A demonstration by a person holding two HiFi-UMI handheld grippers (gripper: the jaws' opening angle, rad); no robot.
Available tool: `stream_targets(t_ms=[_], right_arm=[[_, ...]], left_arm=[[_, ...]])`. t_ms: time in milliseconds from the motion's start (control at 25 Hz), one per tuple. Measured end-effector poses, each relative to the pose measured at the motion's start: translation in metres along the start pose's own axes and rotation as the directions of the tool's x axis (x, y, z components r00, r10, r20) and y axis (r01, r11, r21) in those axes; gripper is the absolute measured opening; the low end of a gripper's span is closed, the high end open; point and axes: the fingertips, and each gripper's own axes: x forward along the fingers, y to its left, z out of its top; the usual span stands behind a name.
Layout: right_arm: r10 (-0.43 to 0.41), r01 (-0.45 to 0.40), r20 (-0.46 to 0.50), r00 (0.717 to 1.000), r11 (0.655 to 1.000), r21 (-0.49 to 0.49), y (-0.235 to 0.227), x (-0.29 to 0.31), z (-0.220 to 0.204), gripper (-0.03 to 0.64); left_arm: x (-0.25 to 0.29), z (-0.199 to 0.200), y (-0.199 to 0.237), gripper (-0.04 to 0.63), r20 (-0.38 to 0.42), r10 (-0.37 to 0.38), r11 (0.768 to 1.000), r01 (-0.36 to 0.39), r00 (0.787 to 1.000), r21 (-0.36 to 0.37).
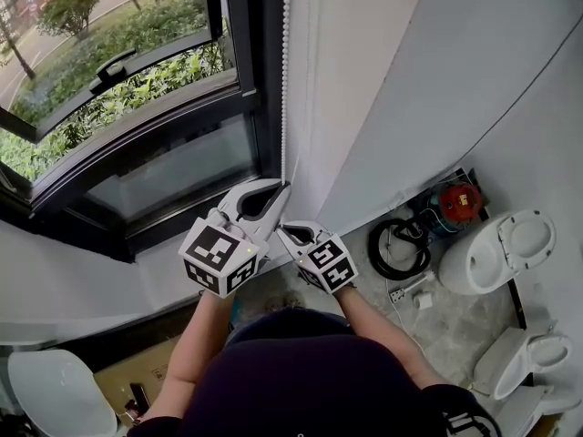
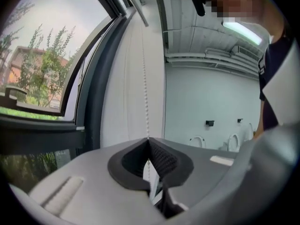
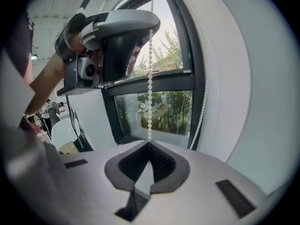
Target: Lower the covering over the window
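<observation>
both the left tongs (image 2: pixel 149 140) and right tongs (image 3: pixel 149 144) pinch the bead chain (image 3: pixel 150 97), left above right.

2 grippers: left gripper (image 1: pixel 286 189), right gripper (image 1: pixel 284 230), w/ 1 marker cube (image 1: pixel 217 260) each. 1 bead chain (image 1: pixel 284 71); 2 strands of it in right gripper view. 1 window (image 1: pixel 164 167). Right side of head view: 2 toilets, upper toilet (image 1: pixel 496 248) & lower toilet (image 1: pixel 528 358); 1 hose coil (image 1: pixel 373 248); 1 red-topped item (image 1: pixel 460 200).
</observation>
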Motion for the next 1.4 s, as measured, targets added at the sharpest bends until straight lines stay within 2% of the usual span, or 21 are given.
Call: stream_targets(t_ms=[80, 440, 600, 1040, 1280, 1400], right_arm=[[0.004, -0.004, -0.012, 1.000, 1.000, 0.012, 0.003, 0.003, -0.008, 0.012], [0.024, -0.022, -0.086, 0.996, 1.000, 0.022, 0.009, 0.015, -0.036, 0.012], [0.025, -0.023, -0.125, 0.992, 1.000, 0.022, 0.008, 0.019, -0.051, 0.012], [0.041, -0.028, -0.227, 0.973, 0.998, 0.061, 0.005, 0.025, -0.091, 0.012], [0.044, -0.030, -0.241, 0.970, 0.998, 0.064, 0.005, 0.025, -0.097, 0.012], [0.047, -0.032, -0.244, 0.969, 0.998, 0.063, 0.006, 0.025, -0.099, 0.012]], left_arm=[[-0.001, -0.009, -0.004, 0.011, 0.000, -0.012, 0.999, 0.012, 1.000, -0.033], [-0.003, -0.039, -0.008, 0.011, -0.001, 0.000, 0.997, 0.000, 1.000, -0.075], [-0.002, -0.056, -0.004, 0.011, -0.034, 0.006, 0.998, -0.009, 0.999, -0.065], [0.006, -0.104, -0.004, 0.011, -0.112, -0.017, 0.990, 0.001, 0.994, -0.139], [0.006, -0.147, -0.008, 0.011, -0.202, -0.034, 0.983, -0.004, 0.979, -0.183], [0.005, -0.159, -0.009, 0.011, -0.212, -0.039, 0.977, -0.008, 0.977, -0.214]])
